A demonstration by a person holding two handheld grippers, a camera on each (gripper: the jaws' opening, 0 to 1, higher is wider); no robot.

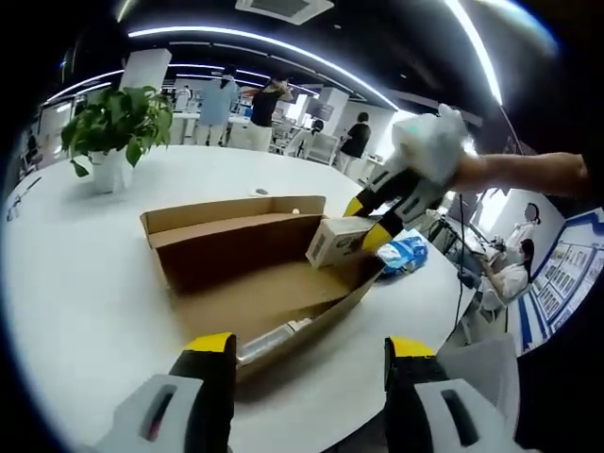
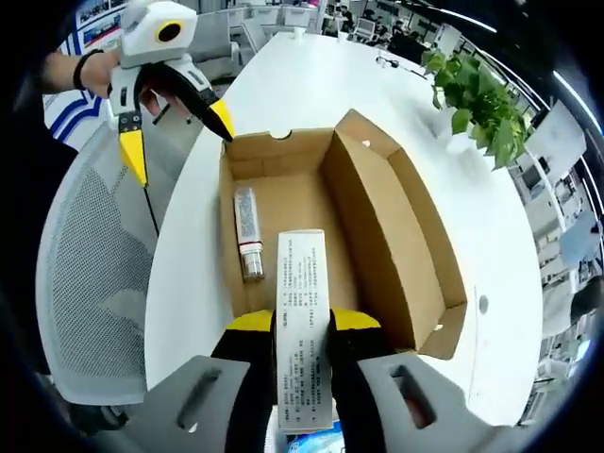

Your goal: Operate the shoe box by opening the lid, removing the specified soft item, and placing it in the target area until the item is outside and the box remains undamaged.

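A brown cardboard shoe box lies open on the white table, its lid folded back. My right gripper is shut on a white printed carton and holds it over the near end of the box. From the left gripper view that gripper comes in from the right, with the carton above the box's far corner. A silver tube rests on the box floor. My left gripper is open at the box's edge, and the right gripper view has it hanging open beyond the far end.
A potted plant stands on the round white table. A blue-and-white packet lies next to the box. A grey mesh chair sits at the table's edge. People stand and sit at desks in the background.
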